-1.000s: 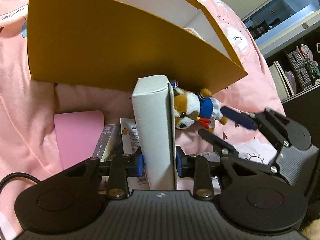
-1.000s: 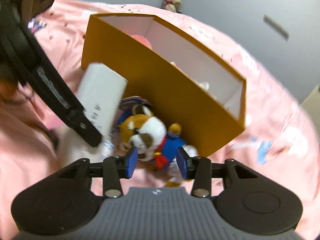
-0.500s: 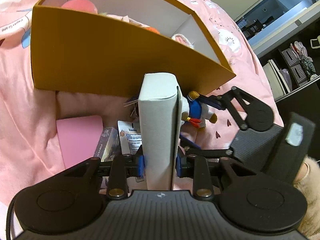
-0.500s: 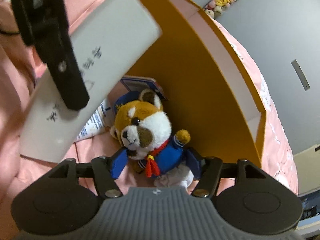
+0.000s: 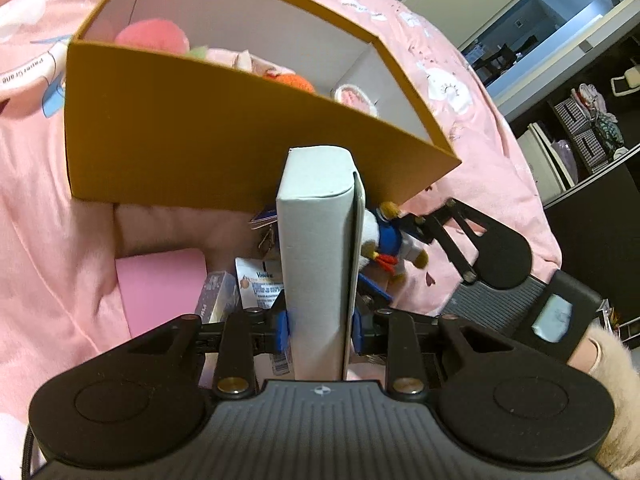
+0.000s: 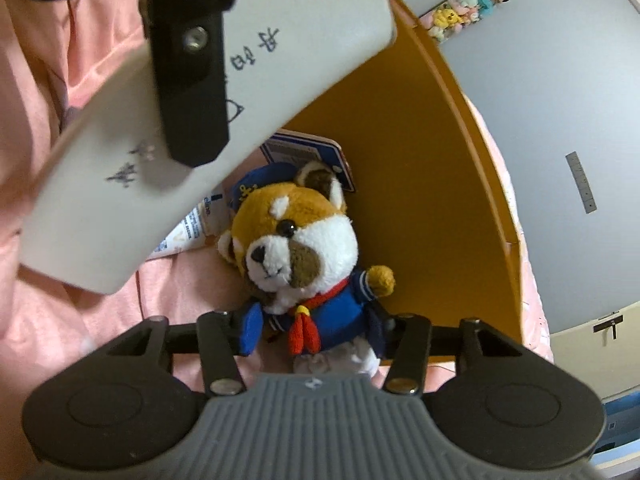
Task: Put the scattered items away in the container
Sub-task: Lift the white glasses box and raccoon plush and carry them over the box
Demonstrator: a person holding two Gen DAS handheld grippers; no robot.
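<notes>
My left gripper (image 5: 320, 328) is shut on a tall white carton (image 5: 316, 240) and holds it upright in front of the orange cardboard box (image 5: 200, 140). In the right wrist view the carton (image 6: 280, 40) hangs overhead at the upper left, with a black left finger (image 6: 188, 80) across it. A plush animal in a blue sailor suit (image 6: 296, 248) lies on the pink bedspread against the box's outer wall (image 6: 400, 160). My right gripper (image 6: 314, 328) is closing on its body, and both blue pads touch the suit's sides. The left wrist view shows that gripper (image 5: 388, 252) around the plush (image 5: 394, 240).
Soft toys (image 5: 156, 36) lie inside the box. On the bedspread near the carton are a pink pad (image 5: 160, 288), a small dark packet (image 5: 216, 296), a printed tube (image 5: 260, 284) and a tagged keyring (image 5: 264, 216). A dark shelf unit (image 5: 592, 220) stands at the right.
My right gripper came down over the plush, rolled, opened wider, then narrowed onto its body. The left gripper kept its hold on the carton and barely moved.
</notes>
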